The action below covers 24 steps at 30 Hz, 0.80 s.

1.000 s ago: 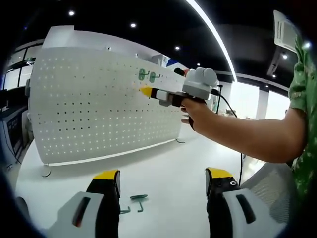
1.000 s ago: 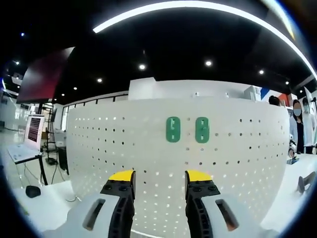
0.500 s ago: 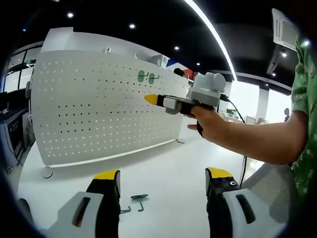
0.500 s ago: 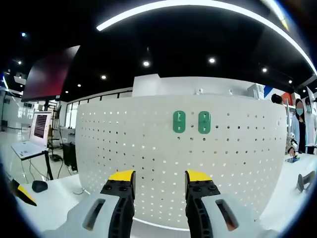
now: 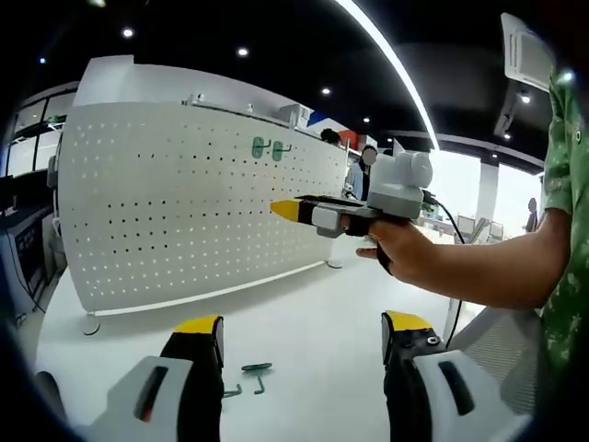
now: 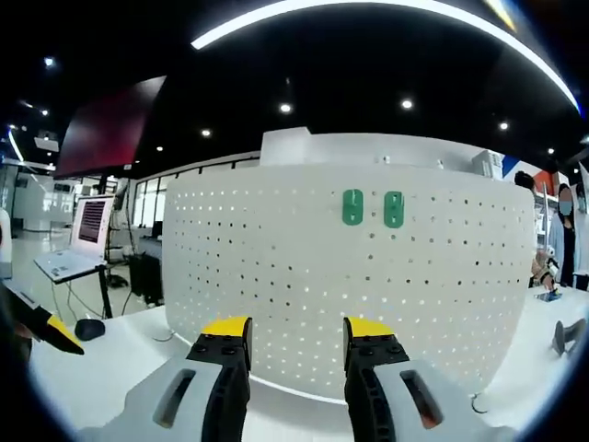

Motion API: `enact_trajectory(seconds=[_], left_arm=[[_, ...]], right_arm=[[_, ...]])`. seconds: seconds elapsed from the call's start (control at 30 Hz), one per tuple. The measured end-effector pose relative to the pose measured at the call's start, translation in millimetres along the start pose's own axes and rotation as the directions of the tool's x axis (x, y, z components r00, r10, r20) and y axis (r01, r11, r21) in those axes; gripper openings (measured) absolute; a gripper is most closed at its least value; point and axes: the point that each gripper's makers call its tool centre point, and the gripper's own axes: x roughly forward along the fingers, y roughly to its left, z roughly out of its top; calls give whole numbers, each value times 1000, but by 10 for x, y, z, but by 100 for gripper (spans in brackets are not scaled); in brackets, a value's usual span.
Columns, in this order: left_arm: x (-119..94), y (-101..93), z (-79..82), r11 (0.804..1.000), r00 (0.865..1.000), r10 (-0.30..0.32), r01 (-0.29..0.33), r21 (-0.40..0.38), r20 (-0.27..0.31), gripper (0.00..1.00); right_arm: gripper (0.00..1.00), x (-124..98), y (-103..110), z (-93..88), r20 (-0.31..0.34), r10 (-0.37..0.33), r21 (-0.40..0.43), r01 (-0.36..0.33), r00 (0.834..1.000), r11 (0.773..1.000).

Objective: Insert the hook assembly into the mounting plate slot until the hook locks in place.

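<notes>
A white pegboard (image 5: 175, 212) stands upright on the white table (image 5: 313, 313). Two green hook plates (image 5: 268, 148) are mounted side by side near its top; in the right gripper view they (image 6: 373, 208) sit straight ahead on the board (image 6: 368, 285). Two loose green hooks (image 5: 257, 371) lie on the table just ahead of my left gripper (image 5: 302, 324), which is open and holds nothing. A hand holds my right gripper (image 5: 285, 210) in the air, pointing at the board from some way off. In its own view the right gripper (image 6: 297, 328) is open with nothing between its jaws.
The left gripper's yellow tip (image 6: 57, 333) shows at the far left edge. A laptop (image 6: 78, 250) and a mouse (image 6: 89, 328) sit on desks to the left. A person (image 6: 561, 241) stands beyond the board's right end. A sleeve (image 5: 563, 212) is at the right.
My right gripper has drawn back from the pegboard and drifted right; the board looks smaller in its view. The left gripper has hardly moved. The loose hooks lie as before.
</notes>
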Motion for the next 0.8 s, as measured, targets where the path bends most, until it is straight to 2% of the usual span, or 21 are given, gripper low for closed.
enact_trajectory(seconds=[0.43, 0.8], left_arm=[[-69, -70, 4, 1000, 1000, 4, -4, 9, 1, 72], [-119, -98, -18, 1000, 1000, 15, -15, 6, 4, 71]], right_arm=[[40, -190, 141, -141, -41, 29, -10, -29, 999, 1000], [39, -314, 322, -393, -106, 76, -33, -80, 991, 996]])
